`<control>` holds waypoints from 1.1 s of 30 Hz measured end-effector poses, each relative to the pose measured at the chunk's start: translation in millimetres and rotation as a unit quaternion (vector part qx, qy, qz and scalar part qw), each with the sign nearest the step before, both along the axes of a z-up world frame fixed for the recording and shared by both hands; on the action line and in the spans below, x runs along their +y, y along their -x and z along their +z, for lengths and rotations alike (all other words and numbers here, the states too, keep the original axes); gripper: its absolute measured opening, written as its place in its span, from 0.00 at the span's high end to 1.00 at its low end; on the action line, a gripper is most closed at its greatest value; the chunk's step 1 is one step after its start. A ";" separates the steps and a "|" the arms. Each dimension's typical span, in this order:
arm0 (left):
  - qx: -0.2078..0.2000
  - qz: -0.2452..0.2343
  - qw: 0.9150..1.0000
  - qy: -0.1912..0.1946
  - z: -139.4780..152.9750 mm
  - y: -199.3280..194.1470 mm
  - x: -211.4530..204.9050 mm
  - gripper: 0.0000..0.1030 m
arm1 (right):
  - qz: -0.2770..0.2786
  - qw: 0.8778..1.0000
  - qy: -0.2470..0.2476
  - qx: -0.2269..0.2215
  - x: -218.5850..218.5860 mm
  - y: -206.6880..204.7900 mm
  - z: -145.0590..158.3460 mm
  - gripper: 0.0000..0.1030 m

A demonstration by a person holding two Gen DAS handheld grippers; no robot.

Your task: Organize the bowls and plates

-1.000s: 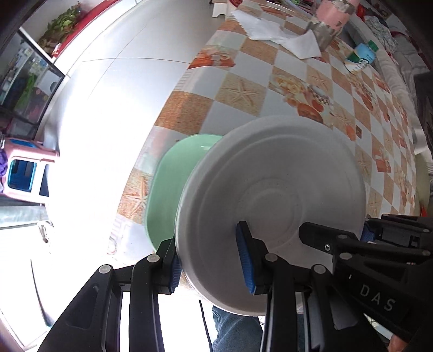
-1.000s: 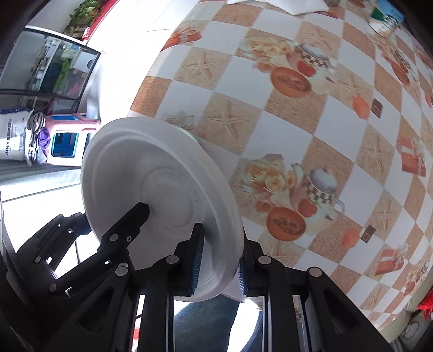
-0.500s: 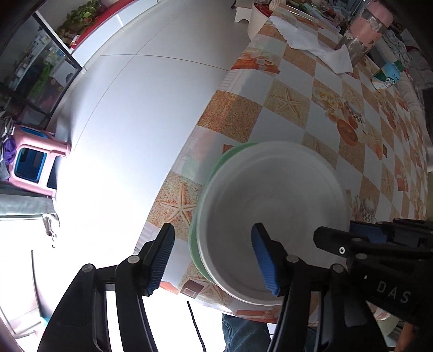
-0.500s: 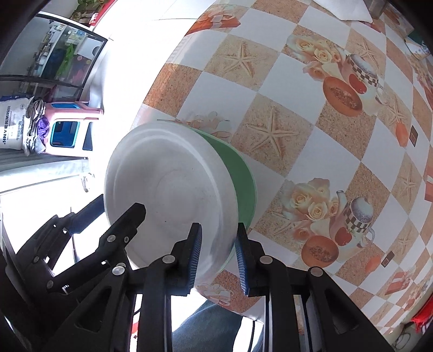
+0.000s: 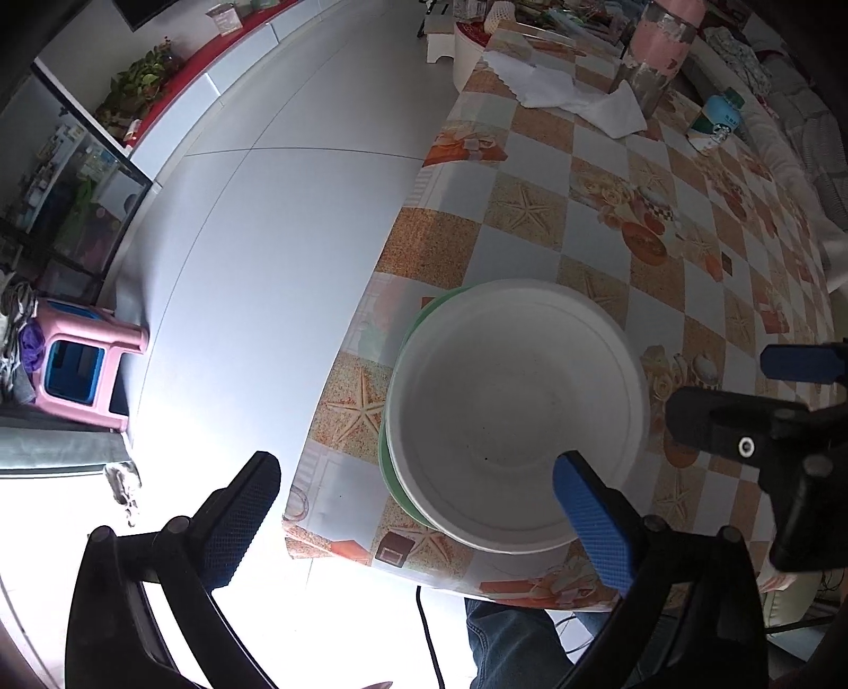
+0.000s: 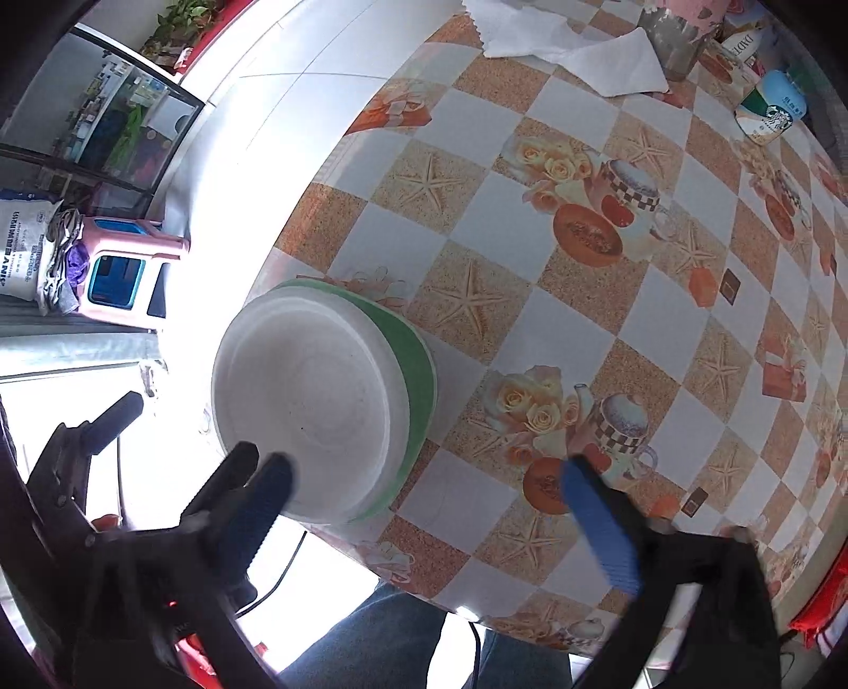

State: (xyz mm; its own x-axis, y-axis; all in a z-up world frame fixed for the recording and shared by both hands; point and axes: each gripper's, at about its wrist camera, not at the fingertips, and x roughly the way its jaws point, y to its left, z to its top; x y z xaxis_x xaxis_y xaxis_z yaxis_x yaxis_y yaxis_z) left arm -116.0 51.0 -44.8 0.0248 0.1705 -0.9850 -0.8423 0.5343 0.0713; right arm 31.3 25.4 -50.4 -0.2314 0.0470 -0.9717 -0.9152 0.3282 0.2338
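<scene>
A white plate [image 5: 509, 418] lies on top of a green plate [image 5: 424, 318] near the table's front left corner; the stack also shows in the right wrist view, white plate [image 6: 312, 403] over green plate [image 6: 418, 371]. My left gripper [image 5: 413, 509] is open and empty, raised above and in front of the stack. My right gripper [image 6: 424, 493] is open and empty, its fingers spread wide over the stack's near side. The right gripper's fingers [image 5: 795, 363] show at the right of the left wrist view.
The table [image 6: 530, 222] has a checkered starfish cloth and its left edge drops to the white floor. At the far end lie white paper [image 5: 572, 90], a pink canister [image 5: 660, 47] and a Starbucks cup [image 5: 715, 119]. A pink stool [image 5: 85, 365] stands on the floor.
Both grippers set the white plate down flat onto the green plate, opened wide, and pulled back and up from the stack.
</scene>
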 end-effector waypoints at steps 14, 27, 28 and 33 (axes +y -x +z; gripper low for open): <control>0.012 -0.006 1.000 -0.007 13.8 0.0 -16.1 0.00 | -0.009 0.999 -0.013 -0.035 -15.1 3.4 18.0 0.00; 0.011 -0.010 1.000 -0.005 14.9 -3.2 -17.2 0.00 | -0.001 0.999 -0.011 -0.036 -12.3 6.9 19.4 0.00; 0.010 -0.011 1.000 -0.003 14.8 -3.7 -17.3 0.00 | 0.000 0.999 -0.011 -0.037 -12.3 7.2 19.3 0.00; 0.013 -0.013 1.000 -0.003 14.2 -5.1 -17.4 0.00 | -0.002 0.999 -0.011 -0.036 -11.9 7.4 18.6 0.00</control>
